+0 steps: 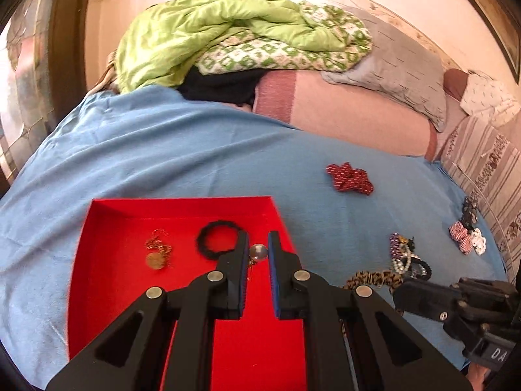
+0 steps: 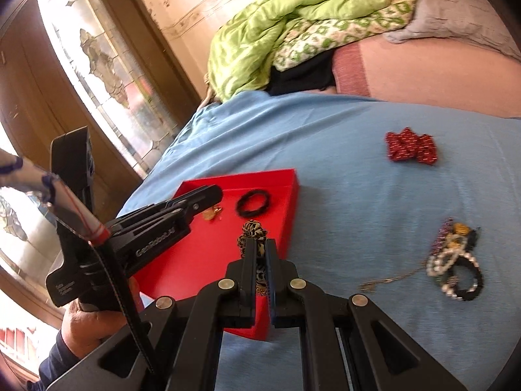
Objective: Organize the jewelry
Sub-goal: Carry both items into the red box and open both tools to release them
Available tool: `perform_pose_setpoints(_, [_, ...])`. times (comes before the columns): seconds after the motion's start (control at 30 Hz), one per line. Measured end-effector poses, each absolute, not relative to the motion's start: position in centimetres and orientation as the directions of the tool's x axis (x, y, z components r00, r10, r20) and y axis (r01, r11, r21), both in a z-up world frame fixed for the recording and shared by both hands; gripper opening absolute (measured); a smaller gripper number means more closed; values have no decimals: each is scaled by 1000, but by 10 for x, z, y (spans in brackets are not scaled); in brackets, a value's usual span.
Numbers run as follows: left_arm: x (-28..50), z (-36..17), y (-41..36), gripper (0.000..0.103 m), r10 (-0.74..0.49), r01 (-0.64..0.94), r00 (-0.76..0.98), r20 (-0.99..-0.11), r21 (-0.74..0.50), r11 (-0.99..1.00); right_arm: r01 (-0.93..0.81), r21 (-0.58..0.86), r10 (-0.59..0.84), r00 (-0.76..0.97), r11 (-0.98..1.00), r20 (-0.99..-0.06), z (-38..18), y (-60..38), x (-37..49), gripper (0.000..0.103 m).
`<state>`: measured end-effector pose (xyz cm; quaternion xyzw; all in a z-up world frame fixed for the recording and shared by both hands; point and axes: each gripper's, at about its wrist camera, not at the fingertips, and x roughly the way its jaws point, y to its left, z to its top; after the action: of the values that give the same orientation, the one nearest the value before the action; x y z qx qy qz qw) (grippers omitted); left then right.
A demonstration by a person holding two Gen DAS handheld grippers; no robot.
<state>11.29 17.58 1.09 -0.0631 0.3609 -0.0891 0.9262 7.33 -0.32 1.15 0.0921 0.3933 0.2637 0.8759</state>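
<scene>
The right claw (image 2: 260,254) is clenched on a leopard-print fabric scrunchie (image 2: 252,231), which bunches above the fingertips and runs down between the pads; it hangs over the near right corner of the shallow red cardboard tray (image 2: 293,195). In the left wrist view the same scrunchie trails behind the right claw's black body at the lower right.

The left claw (image 1: 259,244) hangs over the tray's red felt floor with a narrow gap between its blue-padded jaws. A small round silver piece (image 1: 258,252) shows in that gap, with a thin chain below it; whether the pads pinch it I cannot tell from the frames, so the claw counts as clenched only. A hand (image 2: 88,325) grips the left tool's handle at the lower left of the right wrist view.

Inside the tray lie a black braided hair band (image 1: 216,239) just beyond the left claw's left fingertip and a gold chain with a round gold pendant (image 1: 158,251) to its left.

On the light blue bed sheet (image 1: 162,150), right of the tray, sits a tangled heap of pearl, purple and black beaded bracelets (image 2: 456,260). Further right are small red-striped and white fabric bows (image 1: 467,236). Beyond lies a dark red patterned scrunchie (image 1: 350,177), well apart from the tray.

At the far end sit a crumpled green quilt (image 1: 211,32) and a grey pillow (image 1: 400,65).
</scene>
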Motion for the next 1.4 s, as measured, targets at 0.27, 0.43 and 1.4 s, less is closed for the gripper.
perform_pose_setpoints(0.27, [109, 5, 224, 11, -169, 33, 726, -666, -212, 977, -425, 387, 567, 489, 818, -662, 1, 39, 78, 6])
perform_pose_setpoints(0.43, [108, 1, 244, 11, -149, -13, 722, -675, -229, 973, -436, 397, 580, 466, 808, -668, -4, 61, 85, 6])
perform_pose_setpoints(1.4, [130, -47, 271, 11, -89, -126, 613, -785, -209, 970, -334, 423, 536, 426, 842, -729, -44, 97, 148, 6])
